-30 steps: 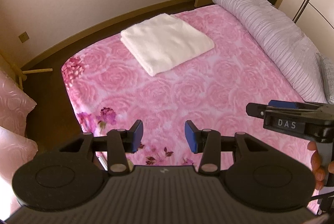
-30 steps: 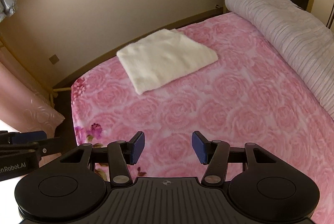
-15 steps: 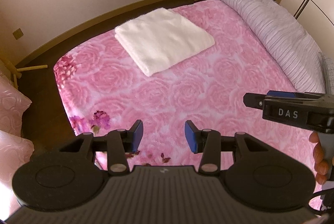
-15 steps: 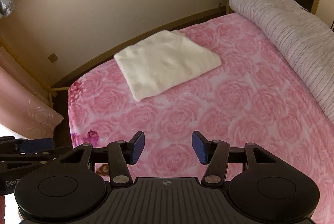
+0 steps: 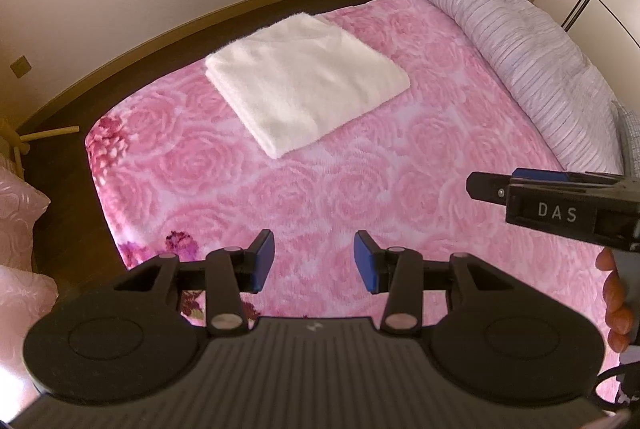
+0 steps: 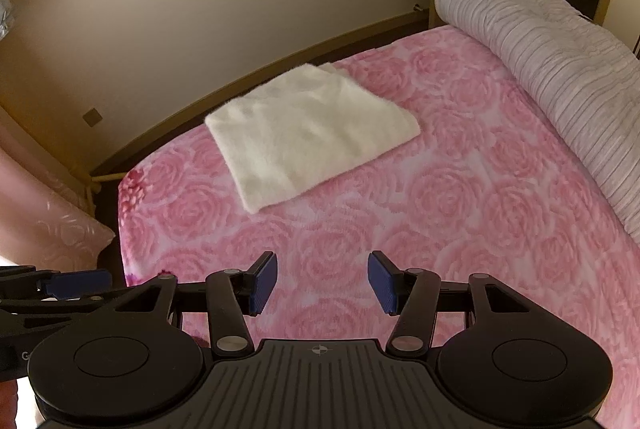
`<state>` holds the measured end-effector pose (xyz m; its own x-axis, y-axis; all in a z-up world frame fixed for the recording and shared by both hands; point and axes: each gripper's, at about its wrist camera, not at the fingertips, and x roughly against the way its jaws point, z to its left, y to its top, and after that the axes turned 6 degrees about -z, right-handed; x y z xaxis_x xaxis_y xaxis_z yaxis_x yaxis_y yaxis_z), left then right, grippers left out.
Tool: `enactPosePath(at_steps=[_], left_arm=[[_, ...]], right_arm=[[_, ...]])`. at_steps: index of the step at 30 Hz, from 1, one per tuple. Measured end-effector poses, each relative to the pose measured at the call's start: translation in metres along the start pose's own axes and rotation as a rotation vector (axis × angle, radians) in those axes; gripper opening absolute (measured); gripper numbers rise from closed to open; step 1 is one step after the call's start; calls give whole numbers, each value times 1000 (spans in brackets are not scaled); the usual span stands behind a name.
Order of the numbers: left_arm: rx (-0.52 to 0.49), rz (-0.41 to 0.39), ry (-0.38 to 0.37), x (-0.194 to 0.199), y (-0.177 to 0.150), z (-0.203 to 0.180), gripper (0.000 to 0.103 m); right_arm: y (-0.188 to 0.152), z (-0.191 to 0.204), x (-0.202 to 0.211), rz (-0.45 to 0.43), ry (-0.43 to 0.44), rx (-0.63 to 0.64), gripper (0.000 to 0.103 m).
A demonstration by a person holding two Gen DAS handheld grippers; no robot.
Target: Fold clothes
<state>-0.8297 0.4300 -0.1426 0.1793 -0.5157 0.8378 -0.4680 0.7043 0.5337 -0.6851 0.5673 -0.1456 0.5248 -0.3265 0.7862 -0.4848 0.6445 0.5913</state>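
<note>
A white fluffy garment (image 5: 306, 81) (image 6: 308, 131) lies folded into a neat rectangle on the pink rose-patterned bed cover (image 5: 360, 189) (image 6: 460, 209), toward the bed's far edge. My left gripper (image 5: 314, 261) hovers over the near part of the bed, well short of the garment, open with only bed cover showing between its blue pads. My right gripper (image 6: 322, 281) hovers likewise, open and holding nothing. In the left wrist view the right gripper's side (image 5: 560, 205) reaches in from the right, with a hand (image 5: 616, 305) on it. The left gripper's fingers (image 6: 76, 279) show at the right wrist view's left edge.
A rolled pale striped quilt (image 5: 520, 41) (image 6: 560, 77) lies along the bed's right side. Pink pillows (image 5: 20, 213) (image 6: 48, 221) sit off the bed's left edge, beside a strip of dark floor (image 5: 60, 157). A cream wall and wooden skirting (image 5: 200, 21) run behind the bed.
Both grippers have drifted across the bed toward the folded garment, which now sits larger and nearer in both views. Their jaws have kept the same gap.
</note>
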Motion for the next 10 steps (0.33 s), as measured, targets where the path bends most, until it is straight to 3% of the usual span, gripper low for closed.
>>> enactPosePath(at_steps=[10], left_arm=[[-40,-113,54,14,9,3,40]], right_arm=[[5,6,5,-22,1,-7,54]])
